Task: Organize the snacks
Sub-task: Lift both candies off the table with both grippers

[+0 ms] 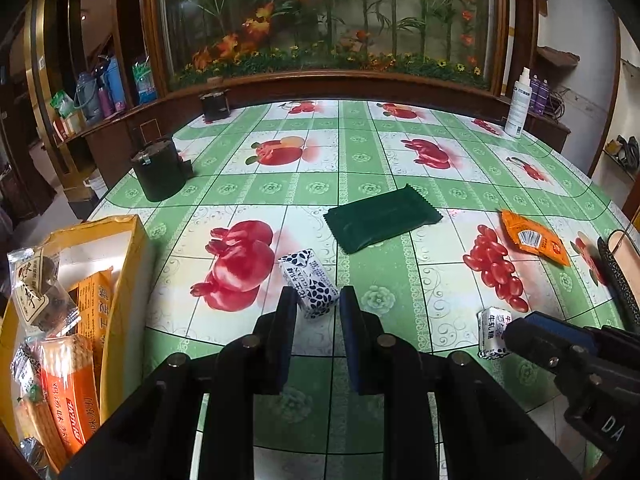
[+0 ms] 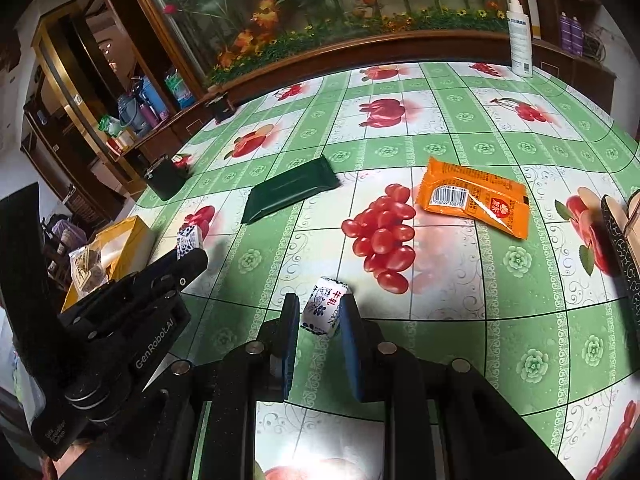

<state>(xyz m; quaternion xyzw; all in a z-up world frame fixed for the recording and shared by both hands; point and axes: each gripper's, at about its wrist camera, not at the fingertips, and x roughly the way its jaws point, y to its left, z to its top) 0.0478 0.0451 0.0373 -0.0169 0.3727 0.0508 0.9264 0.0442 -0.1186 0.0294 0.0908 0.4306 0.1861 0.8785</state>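
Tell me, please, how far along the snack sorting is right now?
Done: several packets already sit in the yellow box. In hand: the left gripper and the right gripper are each shut on a small white candy, and. Left: the dark green packet and the orange packet lie loose on the tablecloth.

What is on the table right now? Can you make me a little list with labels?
left gripper: shut on a white candy with black dots
right gripper: shut on a second white candy
dark green packet: lying flat mid-table
orange packet: flat, barcode up
yellow box: at the table's left edge, already holding snacks
tablecloth: green, fruit pictures
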